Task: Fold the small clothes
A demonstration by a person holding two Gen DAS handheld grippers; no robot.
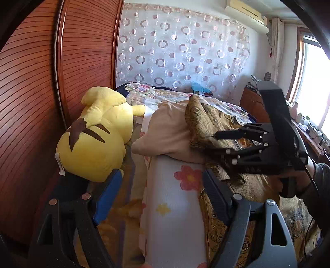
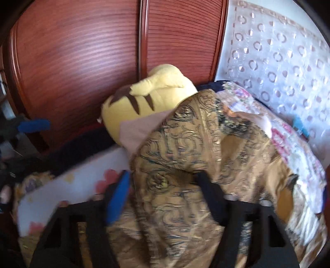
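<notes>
A home bedroom. Centre of the left wrist view: a bed (image 1: 181, 96) w/ floral bedding. Left side: a red-brown slatted wardrobe (image 1: 41, 82) w/ a yellow plush toy (image 1: 97, 134) leaning by it. Upper centre: a sheer curtain (image 1: 181, 47) w/ ring print; upper right: a wall AC unit (image 1: 245, 14) and a bright window (image 1: 315, 86).

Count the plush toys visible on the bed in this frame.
1. A yellow plush toy lies at the bed's edge against the wooden wardrobe, left of the folded bedding. Others could be hidden behind the bedding.
</notes>
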